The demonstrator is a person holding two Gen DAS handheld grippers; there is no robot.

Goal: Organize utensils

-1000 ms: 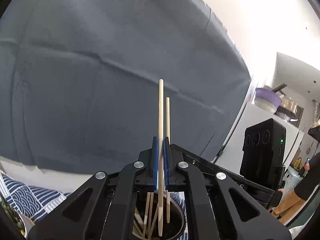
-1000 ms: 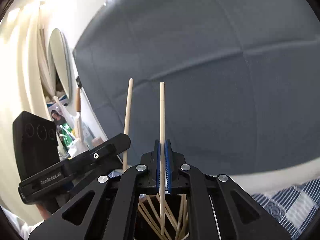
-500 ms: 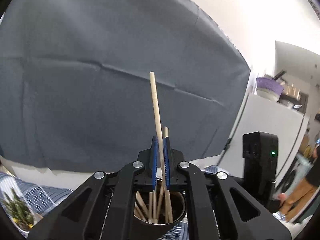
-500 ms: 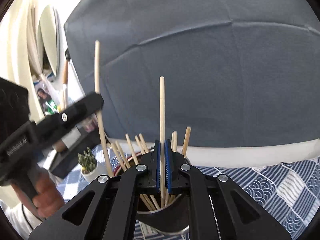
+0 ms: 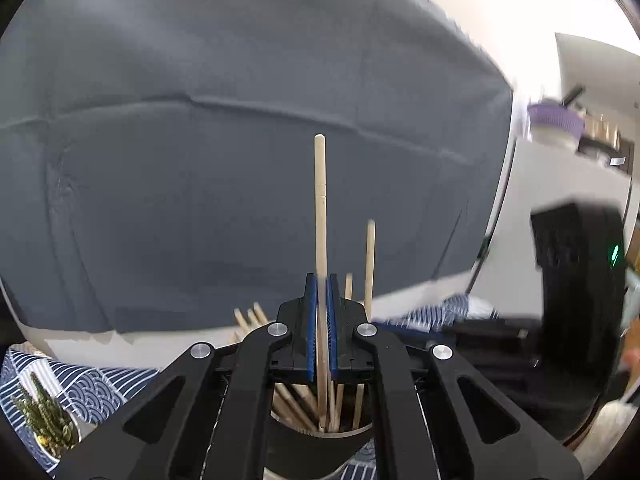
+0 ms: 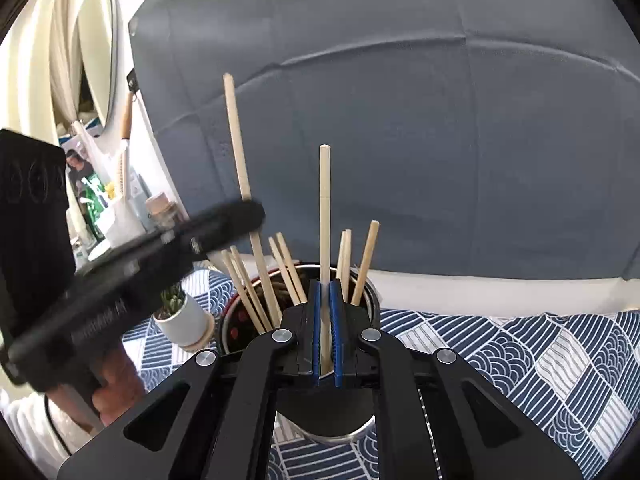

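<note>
A steel cup (image 6: 340,434) holding several wooden chopsticks stands on the patterned cloth, right below both grippers. My right gripper (image 6: 326,292) is shut on an upright chopstick (image 6: 325,208) whose lower end reaches down into the cup. My left gripper (image 5: 320,300) is shut on another upright chopstick (image 5: 320,220), its tip down among the chopsticks in the cup (image 5: 320,434). In the right wrist view the left gripper (image 6: 248,216) comes in blurred from the left over the cup's rim, with its chopstick (image 6: 238,140) leaning slightly.
A small potted plant (image 6: 182,316) stands just left of the cup, also seen as the plant (image 5: 44,416). The blue-and-white tablecloth (image 6: 520,360) spreads to the right. A grey backdrop (image 6: 400,140) hangs behind. A hand (image 6: 116,380) holds the left gripper's handle. Shelves of clutter sit far left.
Both grippers sank toward the cup with their chopsticks, and the tips now sit among the others inside. The left gripper's chopstick went from tilted to upright. Cup, plant and cloth came into view.
</note>
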